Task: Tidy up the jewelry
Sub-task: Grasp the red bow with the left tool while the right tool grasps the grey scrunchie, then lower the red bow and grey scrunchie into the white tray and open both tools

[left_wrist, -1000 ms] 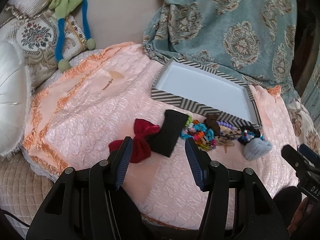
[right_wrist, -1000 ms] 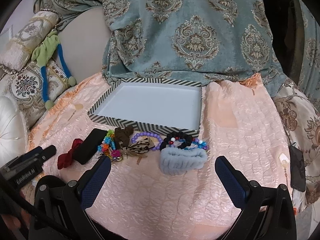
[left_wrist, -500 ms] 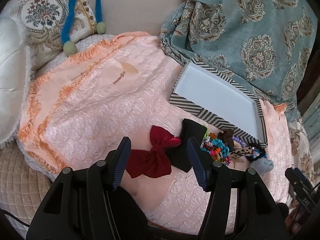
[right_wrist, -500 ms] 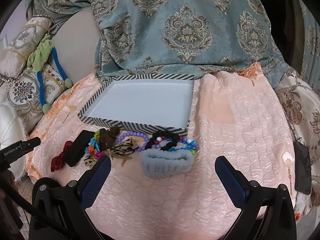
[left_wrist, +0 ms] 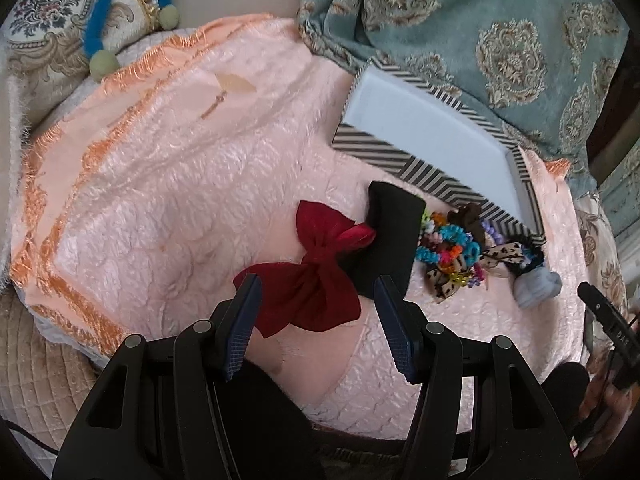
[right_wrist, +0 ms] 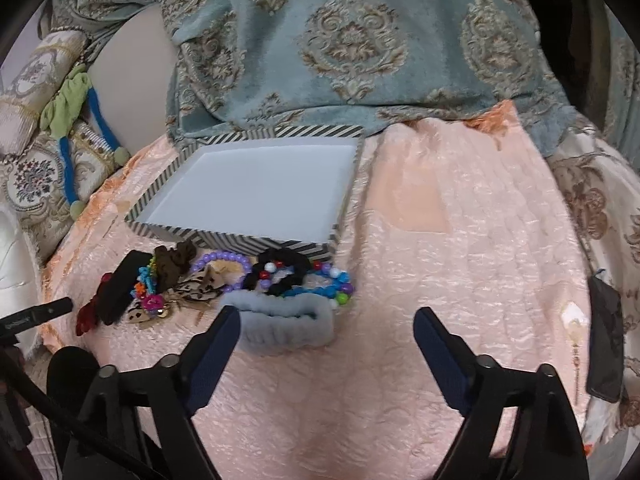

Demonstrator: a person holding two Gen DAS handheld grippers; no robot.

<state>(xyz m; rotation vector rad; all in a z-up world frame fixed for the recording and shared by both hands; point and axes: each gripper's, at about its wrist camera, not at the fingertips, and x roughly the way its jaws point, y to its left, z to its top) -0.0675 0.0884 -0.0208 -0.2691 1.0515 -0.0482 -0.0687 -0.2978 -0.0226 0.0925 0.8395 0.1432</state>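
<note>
A striped box with a white inside (left_wrist: 436, 140) (right_wrist: 256, 184) lies on a pink quilt. In front of it is a row of accessories: a red bow (left_wrist: 316, 280) (right_wrist: 90, 316), a black pad (left_wrist: 390, 236) (right_wrist: 120, 292), colourful bead bracelets (left_wrist: 448, 248) (right_wrist: 328, 288), a purple bead bracelet (right_wrist: 224, 260), a black scrunchie (right_wrist: 280, 268) and a grey-blue fuzzy band (right_wrist: 284, 324) (left_wrist: 536, 286). My left gripper (left_wrist: 318, 328) is open with the red bow's lower wing between its fingers. My right gripper (right_wrist: 326, 352) is open, its left finger next to the grey band.
The pink quilt (right_wrist: 460, 280) covers a sofa seat. A teal patterned throw (right_wrist: 360, 40) hangs behind the box. Embroidered cushions (left_wrist: 44, 24) and a green-and-blue soft toy (right_wrist: 68, 112) lie at the left. A dark flat object (right_wrist: 606, 344) lies at the quilt's right edge.
My left gripper has moved forward and left until the red bow sits between its open fingers. My right gripper has closed in on the grey band; nothing was grasped.
</note>
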